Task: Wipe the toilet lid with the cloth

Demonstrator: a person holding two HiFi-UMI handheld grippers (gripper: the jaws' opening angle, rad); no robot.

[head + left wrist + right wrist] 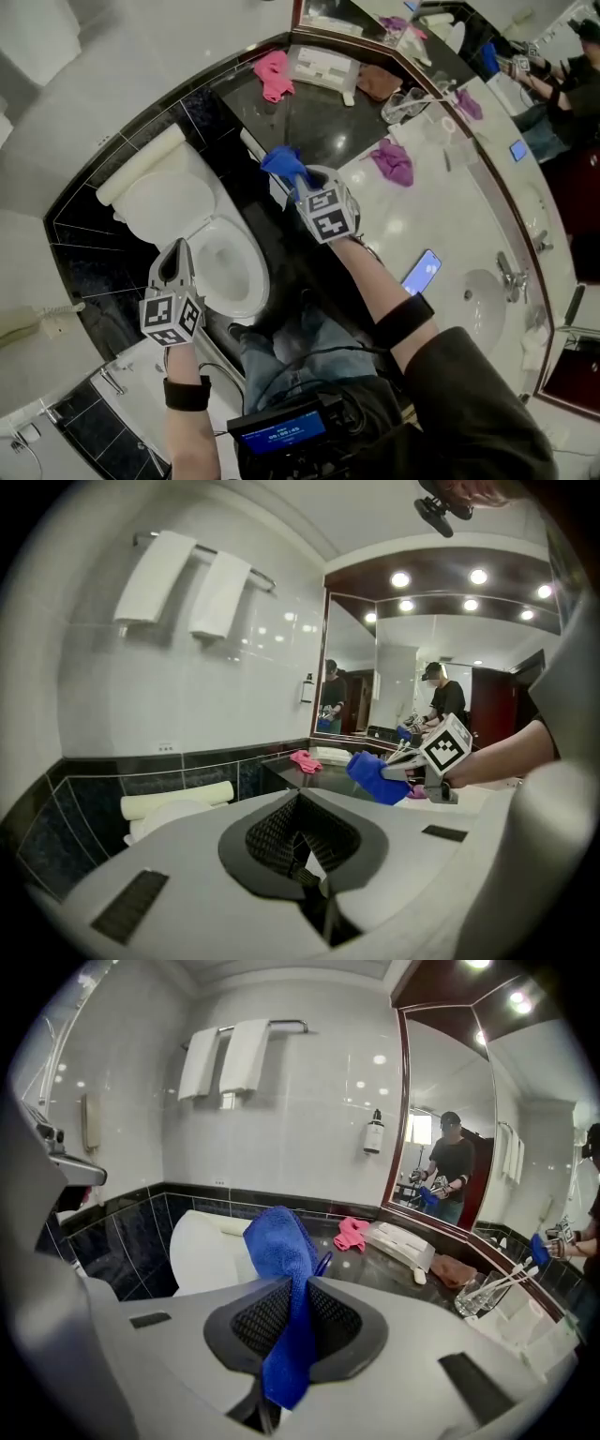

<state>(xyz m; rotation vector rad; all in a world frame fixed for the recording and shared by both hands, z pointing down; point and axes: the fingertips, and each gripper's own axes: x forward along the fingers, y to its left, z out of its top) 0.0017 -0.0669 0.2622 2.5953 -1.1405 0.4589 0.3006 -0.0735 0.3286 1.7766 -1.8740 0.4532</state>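
Note:
The white toilet lid [169, 197] stands raised against the tank, above the open bowl [228, 267]. A blue cloth [284, 165] is clamped in my right gripper [298, 183], which hovers over the dark counter to the right of the toilet. In the right gripper view the cloth [281, 1260] bunches above the jaws and hangs down between them, with the lid [204, 1255] beyond it. My left gripper [177, 251] is shut and empty at the bowl's left rim. From the left gripper view, its closed jaws [302, 841] point toward the right gripper [412, 764] and the cloth [375, 778].
On the dark counter lie a pink cloth [274, 73] and a white tray [323, 66]. A purple cloth [394, 161], glasses [408, 103], a phone [422, 272] and a sink [487, 300] are on the white vanity. Towels [225, 1058] hang on the wall.

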